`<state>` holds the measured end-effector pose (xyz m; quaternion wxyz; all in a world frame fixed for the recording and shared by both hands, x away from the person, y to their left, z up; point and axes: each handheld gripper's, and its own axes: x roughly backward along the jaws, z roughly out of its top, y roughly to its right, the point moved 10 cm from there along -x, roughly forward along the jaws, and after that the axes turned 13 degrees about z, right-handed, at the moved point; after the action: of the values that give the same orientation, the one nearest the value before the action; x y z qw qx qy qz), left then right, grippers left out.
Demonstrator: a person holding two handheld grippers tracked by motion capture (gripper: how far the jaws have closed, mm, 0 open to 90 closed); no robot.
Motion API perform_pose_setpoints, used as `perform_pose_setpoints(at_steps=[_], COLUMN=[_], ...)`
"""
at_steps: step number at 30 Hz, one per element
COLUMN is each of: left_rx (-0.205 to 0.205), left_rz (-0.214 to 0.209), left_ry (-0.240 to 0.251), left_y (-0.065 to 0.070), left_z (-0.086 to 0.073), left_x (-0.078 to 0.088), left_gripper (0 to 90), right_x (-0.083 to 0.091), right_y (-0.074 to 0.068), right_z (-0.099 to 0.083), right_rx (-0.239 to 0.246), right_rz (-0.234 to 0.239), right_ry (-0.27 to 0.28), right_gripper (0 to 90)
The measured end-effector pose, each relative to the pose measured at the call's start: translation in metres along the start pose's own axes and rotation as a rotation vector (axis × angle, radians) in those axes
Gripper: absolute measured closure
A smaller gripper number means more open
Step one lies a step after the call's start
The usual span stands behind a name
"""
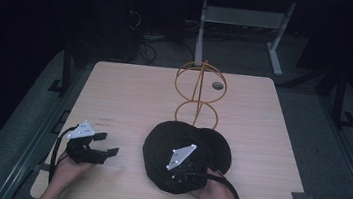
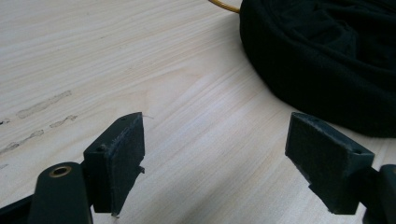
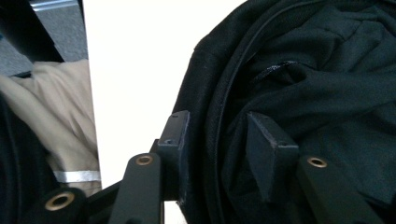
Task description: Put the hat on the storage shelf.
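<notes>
A black cloth hat (image 1: 162, 138) lies opening-up on the pale wooden table (image 1: 130, 94), near the front at centre right. My right gripper (image 1: 182, 174) points down into it. In the right gripper view the hat (image 3: 317, 70) is crumpled, and my right gripper (image 3: 217, 135) straddles its rim, one jaw outside against the wall, the other inside among the lining folds. The gap between the pads stays wide, and I see no squeeze on the cloth. My left gripper (image 1: 108, 143) rests low at the front left, open with nothing between its jaws (image 2: 215, 135), aimed toward the hat (image 2: 327, 56).
A gold wire stand (image 1: 199, 89) of hoops on a post rises just behind the hat; a sliver of its base (image 2: 224, 4) shows in the left gripper view. A small round hole (image 1: 218, 85) sits at the table's back. Dark floor, cables and desk legs lie beyond.
</notes>
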<state>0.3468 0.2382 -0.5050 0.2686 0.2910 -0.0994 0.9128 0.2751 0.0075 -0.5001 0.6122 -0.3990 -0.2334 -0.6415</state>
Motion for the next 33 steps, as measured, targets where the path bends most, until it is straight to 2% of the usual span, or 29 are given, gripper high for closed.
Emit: perform_pose_setpoints(at_steps=[8,11,16,19,22,33], left_rx=[-0.001,-0.003,-0.017,-0.015,-0.024,-0.039], left_rz=[-0.004,-0.006,-0.009,-0.010,-0.010,-0.017], left_ry=[-0.003,-0.006,-0.015,-0.007,-0.013,-0.014], left_y=[0.002,0.003,0.005,0.006,0.006,0.010], left_z=[0.000,0.000,-0.001,0.000,-0.001,0.000], left_x=[-0.001,-0.001,-0.002,-0.002,-0.003,-0.003], left_gripper=[19.7,19.8,19.8,19.8,19.8,19.9], right_x=[-0.011,-0.012,-0.012,-0.010,-0.008,0.000], right_y=[0.001,0.001,-0.001,-0.001,-0.001,-0.003], right_z=[-0.001,-0.001,0.000,0.001,0.001,0.002], right_rx=[0.034,0.033,0.038,0.041,0.046,0.042], right_rz=[-0.016,-0.017,-0.005,-0.002,-0.013,-0.007], right_ry=[-0.044,-0.048,-0.040,-0.034,-0.028,-0.004], right_gripper=[67.0,69.8,77.8,79.7,82.8,84.7])
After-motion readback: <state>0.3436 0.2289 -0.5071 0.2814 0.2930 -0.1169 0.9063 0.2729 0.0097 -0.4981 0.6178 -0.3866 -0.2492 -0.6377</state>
